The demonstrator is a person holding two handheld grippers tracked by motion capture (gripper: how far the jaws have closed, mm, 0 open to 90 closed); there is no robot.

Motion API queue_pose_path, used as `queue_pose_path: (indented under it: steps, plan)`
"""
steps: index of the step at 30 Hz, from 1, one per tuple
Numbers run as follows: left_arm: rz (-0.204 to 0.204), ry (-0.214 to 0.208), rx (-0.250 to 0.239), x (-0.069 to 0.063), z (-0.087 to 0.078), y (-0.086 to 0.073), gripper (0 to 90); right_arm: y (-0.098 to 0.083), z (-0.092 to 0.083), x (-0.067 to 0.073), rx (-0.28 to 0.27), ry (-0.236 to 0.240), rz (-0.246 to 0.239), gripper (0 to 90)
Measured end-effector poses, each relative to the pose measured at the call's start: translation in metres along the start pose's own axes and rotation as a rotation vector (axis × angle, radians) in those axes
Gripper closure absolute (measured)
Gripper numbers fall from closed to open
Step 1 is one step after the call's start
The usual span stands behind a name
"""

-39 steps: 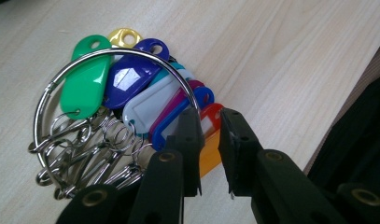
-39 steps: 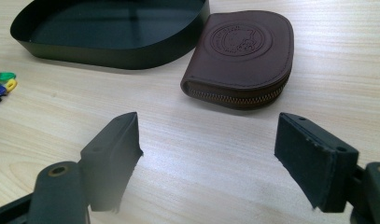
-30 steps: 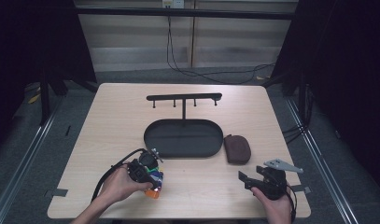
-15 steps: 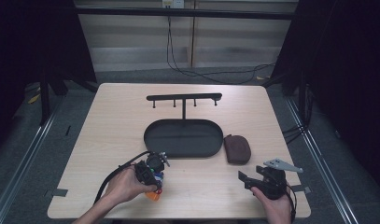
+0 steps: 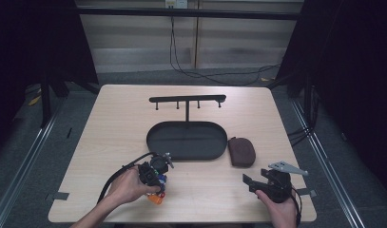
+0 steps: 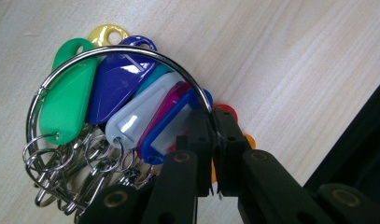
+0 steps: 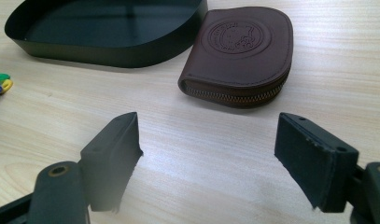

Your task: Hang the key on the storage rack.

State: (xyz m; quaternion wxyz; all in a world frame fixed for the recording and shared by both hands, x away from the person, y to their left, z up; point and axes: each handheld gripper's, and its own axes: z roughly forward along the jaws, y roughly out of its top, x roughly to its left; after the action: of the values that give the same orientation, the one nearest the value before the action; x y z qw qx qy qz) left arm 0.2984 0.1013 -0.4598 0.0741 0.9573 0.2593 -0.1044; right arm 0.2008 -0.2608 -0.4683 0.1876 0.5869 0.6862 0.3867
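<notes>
A bunch of coloured key tags [image 6: 115, 84] hangs on a large metal ring, with small split rings below them, and rests on the wooden table. My left gripper [image 6: 212, 119] is shut on that ring's wire, its pads pinching the right side of the loop. From above, the left gripper [image 5: 157, 183] sits in a hand near the table's front left, with the tags [image 5: 156, 195] just under it. My right gripper [image 7: 208, 135] stands open over bare wood at the front right [image 5: 257, 176], nothing between its jaws. A brown zipped pouch [image 7: 243, 51] lies just beyond it.
A black oval tray [image 5: 219, 142] sits mid-table, and its rim [image 7: 108, 53] lies left of the pouch [image 5: 241, 151]. Behind the tray stands a black rack with hooks [image 5: 187, 99]. A black cable trails from the left gripper toward the table's front edge.
The left hand and its gripper have shifted slightly right, toward the tray. The right hand has not moved.
</notes>
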Motion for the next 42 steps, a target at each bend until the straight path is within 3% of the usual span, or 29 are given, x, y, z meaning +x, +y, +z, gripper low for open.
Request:
queue_pose_path:
  steps: [2,8,13,20,27,42]
  plan:
    - [0.013,-0.002,0.006,0.001,0.000,0.000,87.5,0.000,0.000,0.000,0.000,-0.002,0.000,22.2]
    - [-0.013,-0.017,-0.021,0.005,-0.011,-0.005,87.5,0.000,0.000,0.000,0.000,-0.001,0.000,22.2]
    - [-0.036,-0.003,-0.040,0.007,-0.026,-0.010,87.6,0.000,0.000,-0.001,-0.001,-0.001,0.001,22.2]
    - [-0.017,-0.001,-0.062,0.010,-0.043,-0.018,87.6,0.000,0.000,-0.001,0.000,-0.003,0.002,22.2]
    - [-0.056,0.032,-0.081,0.015,-0.065,-0.021,87.8,0.000,0.000,-0.001,0.001,-0.002,0.004,22.2]
    - [-0.052,0.090,-0.089,0.021,-0.103,-0.026,88.2,0.000,0.001,-0.001,0.004,-0.004,0.008,22.2]
